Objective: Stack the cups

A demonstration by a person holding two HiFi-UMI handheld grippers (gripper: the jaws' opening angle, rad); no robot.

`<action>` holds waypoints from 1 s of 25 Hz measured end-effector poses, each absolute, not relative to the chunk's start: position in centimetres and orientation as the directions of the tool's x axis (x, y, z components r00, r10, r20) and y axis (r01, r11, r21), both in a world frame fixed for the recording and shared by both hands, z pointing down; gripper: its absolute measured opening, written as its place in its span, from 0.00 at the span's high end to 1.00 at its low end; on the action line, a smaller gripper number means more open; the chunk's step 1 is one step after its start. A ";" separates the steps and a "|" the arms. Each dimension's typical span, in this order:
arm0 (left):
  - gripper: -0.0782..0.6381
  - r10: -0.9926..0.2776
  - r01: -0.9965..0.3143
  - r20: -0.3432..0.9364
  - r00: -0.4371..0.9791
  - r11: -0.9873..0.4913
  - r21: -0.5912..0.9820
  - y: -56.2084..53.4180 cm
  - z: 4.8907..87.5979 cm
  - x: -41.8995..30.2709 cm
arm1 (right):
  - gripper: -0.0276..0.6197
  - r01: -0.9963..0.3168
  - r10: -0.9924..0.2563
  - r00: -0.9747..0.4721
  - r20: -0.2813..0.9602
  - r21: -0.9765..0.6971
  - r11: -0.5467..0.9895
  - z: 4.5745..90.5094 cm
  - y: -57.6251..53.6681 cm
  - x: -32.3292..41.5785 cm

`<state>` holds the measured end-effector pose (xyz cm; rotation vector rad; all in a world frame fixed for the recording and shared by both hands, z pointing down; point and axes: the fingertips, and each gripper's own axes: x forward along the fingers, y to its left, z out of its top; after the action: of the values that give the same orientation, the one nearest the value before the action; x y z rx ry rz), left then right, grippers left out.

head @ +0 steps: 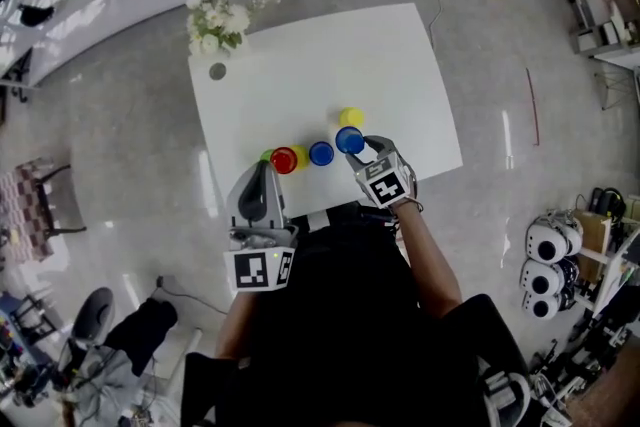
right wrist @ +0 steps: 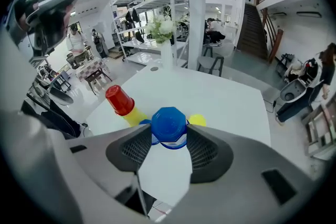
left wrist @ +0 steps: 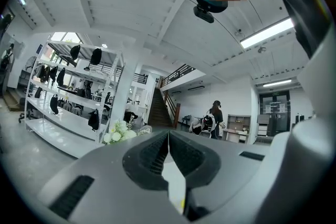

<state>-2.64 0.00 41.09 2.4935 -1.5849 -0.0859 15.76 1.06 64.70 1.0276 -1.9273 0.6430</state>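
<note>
A white table stands on a glossy grey floor in a big bright hall, with a bunch of white flowers at its far left corner.

At the near left, my left gripper is off the table edge. Its jaws are closed tip to tip with nothing in them, and it is pointing up into the room.

Along the near edge of the table the cups run in a row. First is a red cup sitting upside down on a yellow cup. Just right of that stack is a loose blue cup. Next comes the held blue cup, also upside down. My right gripper has its jaws spread wide, and the pads press on the cup's two sides. I cannot tell whether its rim is clear of the table. A lone yellow cup stands just beyond it, a little farther away.

I judge the step in hand to be carrying this cup left onto the loose blue one. To do it well I should:

- lift straight up before I move sideways, so I don't clip its neighbour
- keep the cup level
- centre its rim over the other cup's base
- lower it straight down
- open the jaws only once it has seated squarely
</note>
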 end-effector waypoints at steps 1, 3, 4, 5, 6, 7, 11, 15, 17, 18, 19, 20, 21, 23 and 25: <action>0.86 -0.905 -0.895 0.050 0.421 -0.406 0.186 0.0 41.1 -3.0 | 0.61 -0.836 -0.412 -0.322 0.852 -0.052 0.547 64.5 1.0 15.0; 0.86 -0.911 -0.899 0.048 0.410 -0.395 0.186 0.1 41.1 -3.8 | 0.61 -0.817 -0.400 -0.339 0.851 -0.056 0.574 64.3 0.8 13.5; 0.86 -0.913 -0.902 0.046 0.405 -0.390 0.187 0.1 41.0 -4.3 | 0.61 -0.808 -0.394 -0.347 0.851 -0.059 0.586 64.3 0.8 12.8; 0.86 -0.916 -0.904 0.044 0.399 -0.385 0.188 0.1 40.9 -4.7 | 0.61 -0.800 -0.386 -0.356 0.851 -0.064 0.597 64.3 0.7 12.0; 0.86 -0.919 -0.906 0.042 0.393 -0.379 0.188 0.1 40.9 -5.1 | 0.61 -0.792 -0.379 -0.365 0.850 -0.070 0.607 64.3 0.8 11.3; 0.86 -0.922 -0.909 0.041 0.386 -0.373 0.186 0.1 40.9 -5.5 | 0.61 -0.783 -0.371 -0.374 0.850 -0.075 0.617 64.3 0.8 10.7; 0.86 -0.930 -0.917 0.047 0.363 -0.348 0.193 0.2 41.2 -6.7 | 0.61 -0.749 -0.334 -0.396 0.856 -0.091 0.656 64.9 1.4 8.9; 0.86 -0.935 -0.922 0.051 0.352 -0.337 0.192 0.1 41.5 -8.0 | 0.61 -0.722 -0.293 -0.407 0.865 -0.108 0.683 65.8 1.8 6.9; 0.86 -0.936 -0.923 0.052 0.348 -0.332 0.194 0.1 41.5 -8.4 | 0.61 -0.713 -0.277 -0.409 0.870 -0.115 0.692 66.2 2.1 6.3; 0.86 -0.937 -0.923 0.053 0.346 -0.330 0.195 0.0 41.5 -8.5 | 0.61 -0.709 -0.270 -0.408 0.872 -0.116 0.696 66.4 2.2 6.1; 0.86 -0.937 -0.924 0.053 0.346 -0.330 0.196 0.0 41.5 -8.6 | 0.61 -0.706 -0.263 -0.406 0.875 -0.118 0.699 66.6 2.3 5.9; 0.86 -0.937 -0.923 0.053 0.346 -0.330 0.196 0.0 41.5 -8.7 | 0.61 -0.703 -0.257 -0.404 0.878 -0.118 0.701 66.9 2.4 5.8; 0.86 -0.937 -0.923 0.053 0.346 -0.330 0.196 -0.1 41.6 -8.8 | 0.61 -0.702 -0.251 -0.401 0.881 -0.119 0.702 67.1 2.4 5.7; 0.86 -0.937 -0.923 0.053 0.346 -0.330 0.196 -0.1 41.6 -9.0 | 0.61 -0.701 -0.242 -0.400 0.884 -0.125 0.702 67.4 2.5 5.6; 0.86 -0.938 -0.924 0.054 0.344 -0.327 0.199 -0.1 41.5 -9.2 | 0.61 -0.700 -0.236 -0.402 0.885 -0.130 0.703 67.5 2.7 5.4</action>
<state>-9.17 -0.05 41.49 2.4095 -1.6930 -0.1041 5.41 2.67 67.51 0.7198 -1.9639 0.6173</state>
